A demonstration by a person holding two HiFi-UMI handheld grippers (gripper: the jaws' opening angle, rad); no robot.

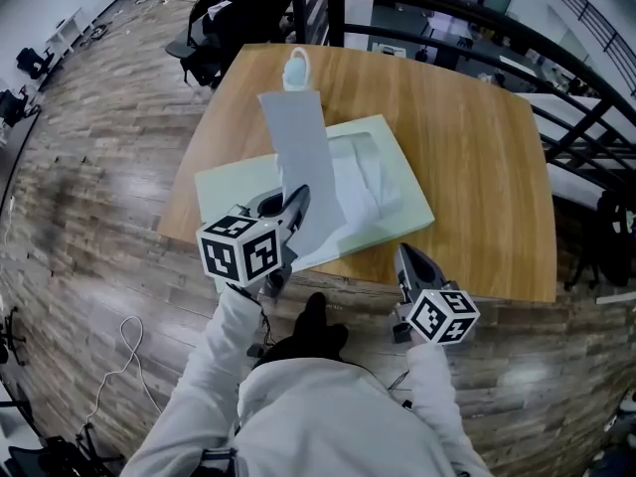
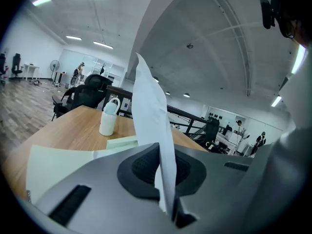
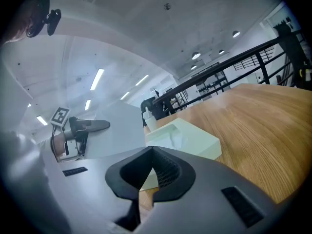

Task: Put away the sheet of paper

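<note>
Left gripper [image 1: 296, 201] [image 2: 159, 147]: jaws clamped on the near edge of the sheet [image 1: 298, 152] [image 2: 151, 111]. The sheet stands up off the table [image 1: 467, 147] and leans over the pale green box [image 1: 397, 172] [image 3: 187, 138] towards the far edge. A one-edge pinch probably keeps it flat and free to feed into the box. Right gripper [image 1: 405, 258] [image 3: 153, 152]: jaws together, empty, low at the near edge, likely ready to steady the box. White bottle [image 1: 296, 70] at the far edge, clear of the work.

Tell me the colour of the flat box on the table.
Pale green. The flat box shows best in the head view.
</note>
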